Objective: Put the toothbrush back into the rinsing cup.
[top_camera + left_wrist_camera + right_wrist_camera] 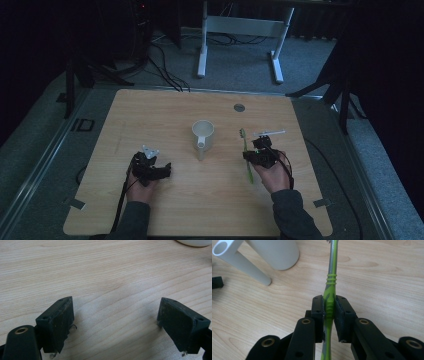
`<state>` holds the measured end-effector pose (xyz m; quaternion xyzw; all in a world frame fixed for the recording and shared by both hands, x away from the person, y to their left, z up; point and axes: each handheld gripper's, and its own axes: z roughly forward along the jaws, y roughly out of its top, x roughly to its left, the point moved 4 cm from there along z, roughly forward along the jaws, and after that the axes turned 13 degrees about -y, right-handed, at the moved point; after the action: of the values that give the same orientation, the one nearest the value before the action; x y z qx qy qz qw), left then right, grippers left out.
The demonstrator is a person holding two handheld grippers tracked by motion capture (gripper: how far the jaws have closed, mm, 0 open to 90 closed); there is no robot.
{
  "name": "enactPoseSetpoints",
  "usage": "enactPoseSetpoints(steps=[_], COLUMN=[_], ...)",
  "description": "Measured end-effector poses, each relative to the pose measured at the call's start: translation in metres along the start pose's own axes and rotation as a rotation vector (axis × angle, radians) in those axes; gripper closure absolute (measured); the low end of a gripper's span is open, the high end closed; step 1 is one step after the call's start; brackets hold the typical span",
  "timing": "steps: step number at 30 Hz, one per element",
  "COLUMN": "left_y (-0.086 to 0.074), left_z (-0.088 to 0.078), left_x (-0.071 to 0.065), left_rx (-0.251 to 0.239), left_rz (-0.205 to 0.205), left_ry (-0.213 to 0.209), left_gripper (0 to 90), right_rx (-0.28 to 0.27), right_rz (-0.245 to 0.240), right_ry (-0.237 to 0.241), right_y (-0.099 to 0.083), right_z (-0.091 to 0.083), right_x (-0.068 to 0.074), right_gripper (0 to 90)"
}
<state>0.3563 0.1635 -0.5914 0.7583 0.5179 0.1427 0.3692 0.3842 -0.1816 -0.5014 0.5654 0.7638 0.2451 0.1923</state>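
- We see the white cup at the middle of the wooden table.
- Our right gripper squeezes the green toothbrush at 3 o'clock from the cup; we should hold tight and lift slowly.
- The toothbrush runs 6 to 12, brush end at 12.
- Our left gripper has wide jaws, holding nothing.
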Motion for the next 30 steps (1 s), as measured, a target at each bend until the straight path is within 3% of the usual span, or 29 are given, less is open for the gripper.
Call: enactPoseSetpoints(steps=[15, 30], left_y=[0.0, 0.0], left_z=[0.0, 0.0], left_x=[0.0, -0.001], left_rx=[-0.001, -0.003], left_rz=[-0.001, 0.0], left_ry=[0.001, -0.002], left_gripper=[14.5, 14.5], right_rx=[-0.095, -0.164], right_rz=[-0.027, -0.004], right_ry=[-0.003, 0.004], right_y=[0.005, 0.012], right_z=[-0.004, -0.006], right_x=[0.007, 0.011], right_gripper=[78.5, 78.5])
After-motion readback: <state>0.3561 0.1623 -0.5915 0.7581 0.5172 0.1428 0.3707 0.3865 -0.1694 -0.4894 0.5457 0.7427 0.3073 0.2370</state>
